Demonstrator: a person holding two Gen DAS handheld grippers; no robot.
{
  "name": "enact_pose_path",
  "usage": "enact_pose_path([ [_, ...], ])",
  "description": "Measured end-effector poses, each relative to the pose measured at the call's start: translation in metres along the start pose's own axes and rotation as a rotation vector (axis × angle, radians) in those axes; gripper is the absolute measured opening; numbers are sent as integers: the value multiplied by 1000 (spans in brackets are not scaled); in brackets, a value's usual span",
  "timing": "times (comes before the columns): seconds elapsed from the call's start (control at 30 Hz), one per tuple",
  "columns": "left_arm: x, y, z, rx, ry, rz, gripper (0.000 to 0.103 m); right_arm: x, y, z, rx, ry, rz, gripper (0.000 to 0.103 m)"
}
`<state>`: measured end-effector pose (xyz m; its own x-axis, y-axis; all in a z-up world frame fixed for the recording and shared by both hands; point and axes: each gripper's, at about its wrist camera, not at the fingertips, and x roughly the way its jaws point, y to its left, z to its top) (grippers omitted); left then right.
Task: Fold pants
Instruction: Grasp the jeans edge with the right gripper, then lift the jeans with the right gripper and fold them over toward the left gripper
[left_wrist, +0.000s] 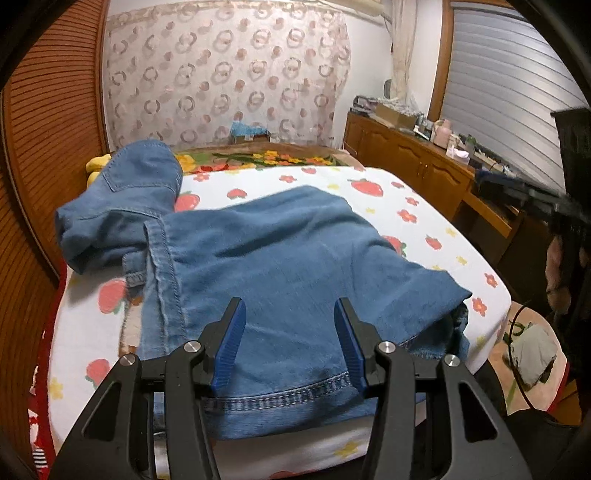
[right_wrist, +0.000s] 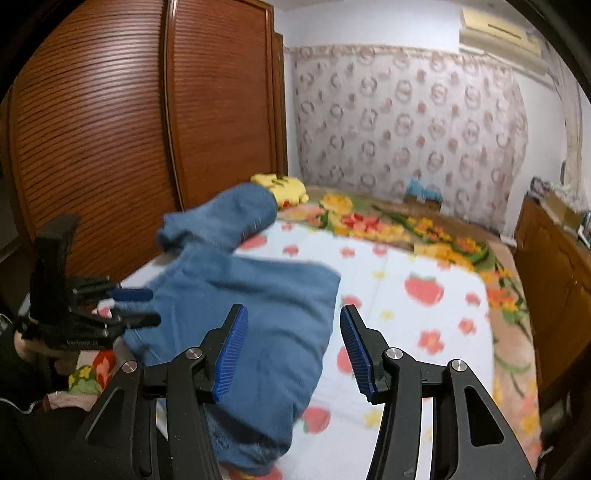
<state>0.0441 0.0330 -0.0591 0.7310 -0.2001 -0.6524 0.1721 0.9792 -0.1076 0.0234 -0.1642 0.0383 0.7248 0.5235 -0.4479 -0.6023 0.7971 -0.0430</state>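
Blue denim pants (left_wrist: 266, 266) lie on the strawberry-print bed sheet (left_wrist: 417, 206), a leg hem toward me and the waist part bunched at the far left by the wardrobe. My left gripper (left_wrist: 290, 310) is open and empty, hovering just above the hem (left_wrist: 280, 397). My right gripper (right_wrist: 291, 317) is open and empty, above the pants' (right_wrist: 251, 306) right edge; this view is blurred. The left gripper also shows in the right wrist view (right_wrist: 136, 306) at the pants' left edge, and the right gripper is a dark blur at the far right of the left wrist view (left_wrist: 491, 182).
A brown slatted wardrobe (right_wrist: 110, 129) stands along the bed's left side. A yellow plush toy (right_wrist: 282, 186) sits at the head of the bed on a floral blanket (right_wrist: 424, 229). A wooden sideboard (left_wrist: 413, 147) with clutter runs along the right. A bag (left_wrist: 532, 350) lies on the floor.
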Motion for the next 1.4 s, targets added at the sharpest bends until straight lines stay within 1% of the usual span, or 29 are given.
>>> enact_pose_path([
  [0.17, 13, -6, -7, 8, 33, -2, 51, 14, -4, -12, 56, 59, 19, 54],
  [0.37, 27, -12, -21, 24, 70, 8, 51, 20, -18, -40, 143, 119, 40, 54],
  [0.47, 30, -14, -29, 43, 79, 21, 51, 29, -19, -43, 163, 150, 41, 54],
  [0.6, 31, -16, -36, 62, 65, 29, 51, 44, -27, -41, 210, 179, 27, 54],
  [0.73, 33, -14, -38, 64, 63, 23, 51, 59, -35, -37, 276, 210, 48, 54],
  [0.83, 31, -8, -38, 44, 58, -8, 51, 67, -40, -41, 318, 226, 100, 54],
  [0.87, 30, -7, -38, 40, 58, -18, 51, 70, -42, -40, 333, 225, 114, 51],
  [0.9, 29, -5, -37, 39, 59, -24, 51, 71, -43, -39, 345, 220, 137, 39],
  [0.93, 28, -6, -37, 40, 60, -26, 51, 71, -45, -36, 349, 214, 155, 30],
  [1.0, 24, -5, -37, 44, 60, -30, 51, 65, -46, -28, 329, 179, 154, 21],
  [1.13, 19, -2, -41, 50, 54, -54, 51, 50, -44, -11, 287, 125, 122, 18],
  [1.23, 18, 0, -42, 37, 51, -65, 51, 46, -31, 5, 232, 105, 93, 16],
  [1.33, 18, 1, -42, 26, 47, -73, 51, 47, -21, 18, 186, 89, 95, 14],
  [1.4, 18, 4, -41, 11, 46, -84, 51, 53, -12, 30, 162, 79, 119, 14],
])
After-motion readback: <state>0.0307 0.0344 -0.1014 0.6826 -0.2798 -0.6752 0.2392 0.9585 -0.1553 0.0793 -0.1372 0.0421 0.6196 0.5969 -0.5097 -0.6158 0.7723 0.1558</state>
